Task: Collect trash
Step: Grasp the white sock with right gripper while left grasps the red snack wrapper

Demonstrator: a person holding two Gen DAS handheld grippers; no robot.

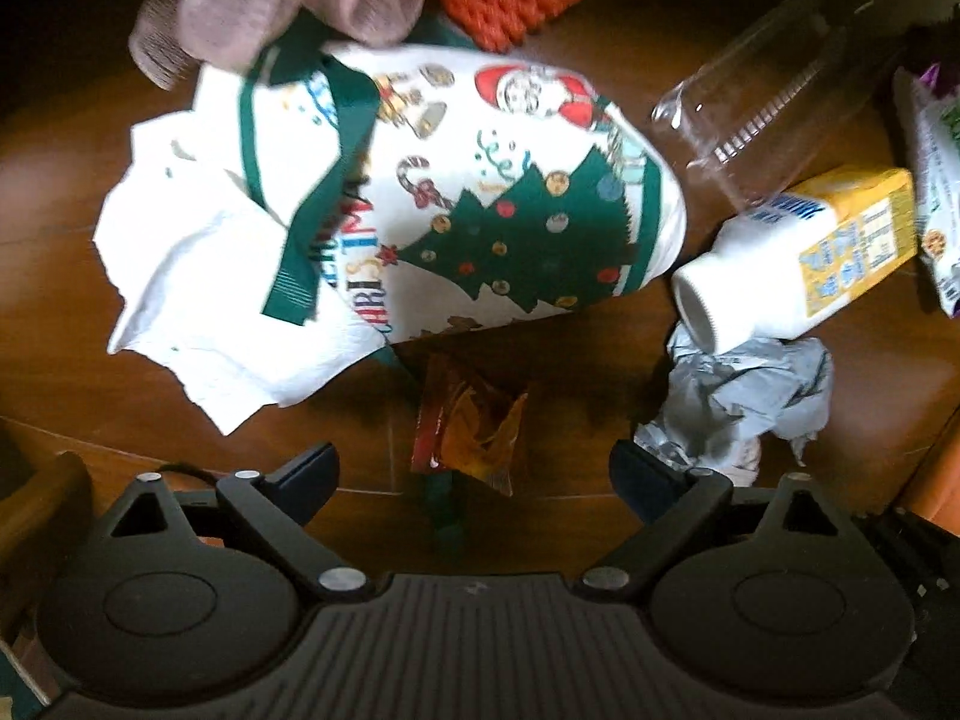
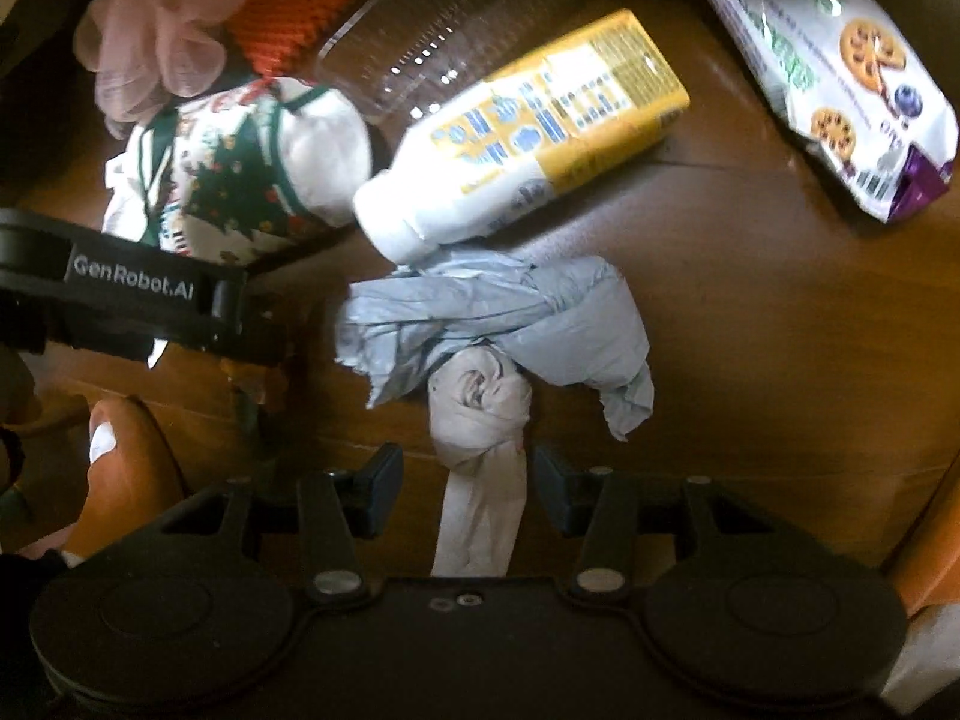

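Trash lies scattered on a brown wooden table. My left gripper is open, pointing down over a red-orange snack wrapper that lies between its fingers, untouched. Beyond it are a Christmas-printed white bag with green ribbon and a white napkin. My right gripper is open around a twisted white tissue, with gaps on both sides. A crumpled grey-blue paper lies just past the tissue.
A yellow-and-white bottle lies on its side beside a clear plastic container. A cookie packet sits at the far right. A pink glove and orange mesh lie at the back. A hand holds the left gripper's housing.
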